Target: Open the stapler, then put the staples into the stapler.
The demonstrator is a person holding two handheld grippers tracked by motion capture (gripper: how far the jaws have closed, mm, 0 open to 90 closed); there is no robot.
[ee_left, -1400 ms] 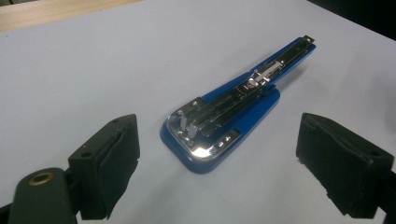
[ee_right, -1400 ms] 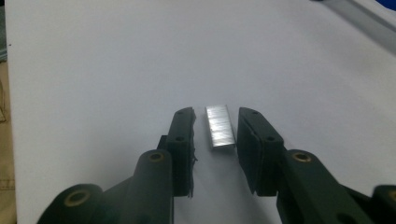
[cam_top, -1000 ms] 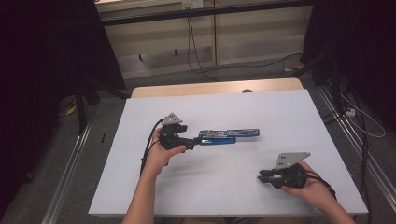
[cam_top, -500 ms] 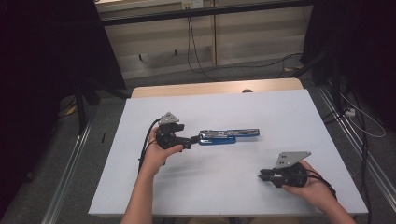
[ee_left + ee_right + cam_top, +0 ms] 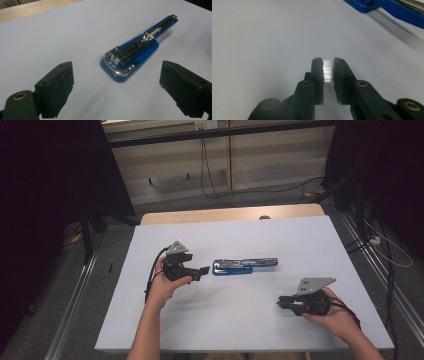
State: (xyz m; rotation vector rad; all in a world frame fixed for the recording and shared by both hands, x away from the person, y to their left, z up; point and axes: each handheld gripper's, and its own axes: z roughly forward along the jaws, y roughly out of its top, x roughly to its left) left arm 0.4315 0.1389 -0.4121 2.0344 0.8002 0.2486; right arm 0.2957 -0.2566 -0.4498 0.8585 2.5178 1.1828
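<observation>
in the right gripper view the blue stapler (image 5: 387,10) is cut off by the top edge.

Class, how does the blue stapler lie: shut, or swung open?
Open. The blue stapler lies flat on the white table, its metal staple channel exposed along its length in the left gripper view.

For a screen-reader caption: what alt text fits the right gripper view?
Two black jaws of the right gripper pinch a shiny silvery strip of staples above a white table. The blue stapler lies opened out at the top right edge.
</observation>
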